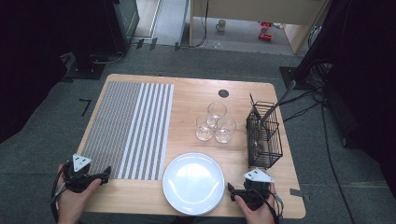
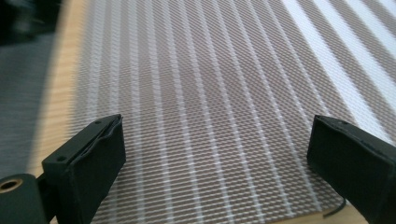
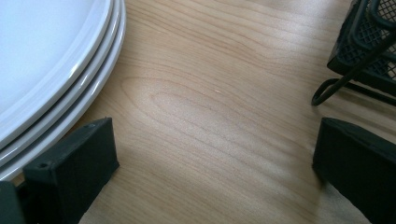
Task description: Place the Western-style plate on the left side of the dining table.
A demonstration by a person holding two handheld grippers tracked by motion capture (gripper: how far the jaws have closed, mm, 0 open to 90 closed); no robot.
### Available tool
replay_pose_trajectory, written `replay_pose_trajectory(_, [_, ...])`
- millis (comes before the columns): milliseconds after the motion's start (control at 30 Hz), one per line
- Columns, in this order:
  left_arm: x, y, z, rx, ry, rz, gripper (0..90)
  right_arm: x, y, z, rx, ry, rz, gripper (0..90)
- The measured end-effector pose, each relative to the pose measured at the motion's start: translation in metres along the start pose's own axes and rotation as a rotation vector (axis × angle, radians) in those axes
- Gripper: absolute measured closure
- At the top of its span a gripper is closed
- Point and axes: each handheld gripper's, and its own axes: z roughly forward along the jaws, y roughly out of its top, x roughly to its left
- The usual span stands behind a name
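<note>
Both hand-held grippers idle at near table edge, jaws spread, nothing between them: left gripper (image 1: 100,176) over grey-and-white striped woven placemat (image 1: 126,128), right gripper (image 1: 232,190) beside stack of white ceramic plates (image 1: 193,183). Placemat bare; table-setting apparently not yet begun, everything left.

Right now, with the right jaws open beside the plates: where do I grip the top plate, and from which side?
Grip the top plate by its rim on the side facing the right gripper, coming in low and level from the right. The plates are stacked flat, so only the thin raised edge offers a hold; the right gripper view shows the rims stepped, so one jaw could probably slip under the top lip.
</note>
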Motion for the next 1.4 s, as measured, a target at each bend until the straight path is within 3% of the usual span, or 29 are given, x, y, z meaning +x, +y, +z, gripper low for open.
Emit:
replay_pose_trajectory(100, [-0.004, 0.002, -0.006, -0.026, -0.04, -0.019, 6.4, 0.002, -0.001, -0.001, -0.007, -0.004, 0.026, 0.0])
replay_pose_trajectory(233, [-0.015, 0.005, -0.011, -0.039, -0.083, -0.009, 6.4, 0.005, -0.004, -0.004, -0.031, 0.023, 0.045, 2.8])
replay_pose_trajectory(300, [-0.02, 0.007, -0.013, -0.052, -0.098, -0.007, 6.4, 0.008, -0.006, -0.006, -0.052, 0.0, 0.024, 9.3])
replay_pose_trajectory(400, [-0.026, 0.009, -0.017, -0.072, -0.124, -0.017, 6.4, 0.012, -0.006, -0.01, -0.069, -0.034, 0.008, 9.3])
replay_pose_trajectory(600, [-0.037, 0.011, -0.022, -0.092, -0.161, -0.007, 6.4, 0.019, -0.001, -0.019, -0.11, -0.036, 0.014, 9.5])
replay_pose_trajectory(833, [-0.051, 0.016, -0.021, -0.093, -0.197, 0.018, 6.5, 0.03, 0.003, -0.023, -0.124, -0.012, -0.002, 9.6])
replay_pose_trajectory(1000, [-0.063, 0.018, -0.019, -0.09, -0.228, 0.043, 6.5, 0.033, 0.004, -0.027, -0.147, 0.002, 0.009, 14.3])
replay_pose_trajectory(1233, [-0.083, 0.021, -0.02, -0.093, -0.272, 0.079, 6.5, 0.04, 0.004, -0.031, -0.183, 0.045, 0.018, 28.5])
replay_pose_trajectory(1333, [-0.093, 0.02, -0.021, -0.092, -0.33, 0.066, 7.5, 0.044, 0.004, -0.028, -0.179, 0.066, 0.022, 30.2])
replay_pose_trajectory(1400, [-0.101, 0.019, -0.022, -0.091, -0.343, 0.078, 7.5, 0.046, 0.004, -0.027, -0.179, 0.076, 0.03, 32.8])
